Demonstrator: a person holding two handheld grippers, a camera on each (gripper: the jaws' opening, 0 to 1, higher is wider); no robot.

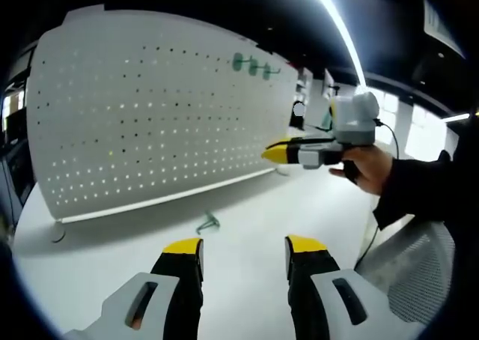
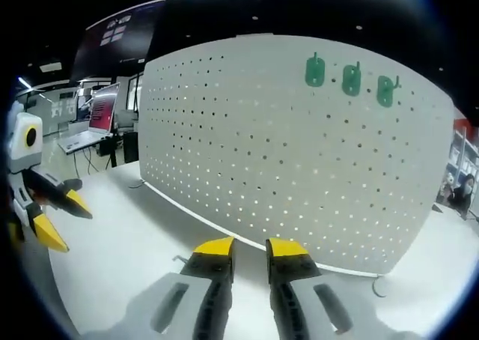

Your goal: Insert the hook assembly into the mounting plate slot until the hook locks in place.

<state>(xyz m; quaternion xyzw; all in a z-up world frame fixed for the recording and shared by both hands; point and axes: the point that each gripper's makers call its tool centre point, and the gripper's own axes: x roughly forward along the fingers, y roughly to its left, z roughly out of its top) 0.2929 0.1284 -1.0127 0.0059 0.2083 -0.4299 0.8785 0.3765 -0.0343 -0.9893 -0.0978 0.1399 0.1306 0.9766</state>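
A white perforated mounting plate (image 1: 150, 123) (image 2: 299, 153) stands upright on the white table (image 1: 247, 205). Three green hooks (image 2: 351, 78) hang near its upper corner, also visible as green hooks (image 1: 253, 67). One loose green hook assembly (image 1: 208, 222) lies on the table in front of the plate, just beyond my left gripper (image 1: 245, 246), which is open and empty. My right gripper (image 2: 251, 248) faces the plate with its jaws a little apart and nothing between them. It also shows as the right gripper (image 1: 278, 153), held by a hand (image 1: 368, 169). The left gripper (image 2: 63, 219) appears at the left, open.
The plate rests on small feet (image 1: 57, 234) (image 2: 379, 284). A mesh chair back (image 1: 412, 261) is at the right by the person's dark sleeve (image 1: 419, 190). Desks with screens (image 2: 101, 111) stand behind the plate's far end.
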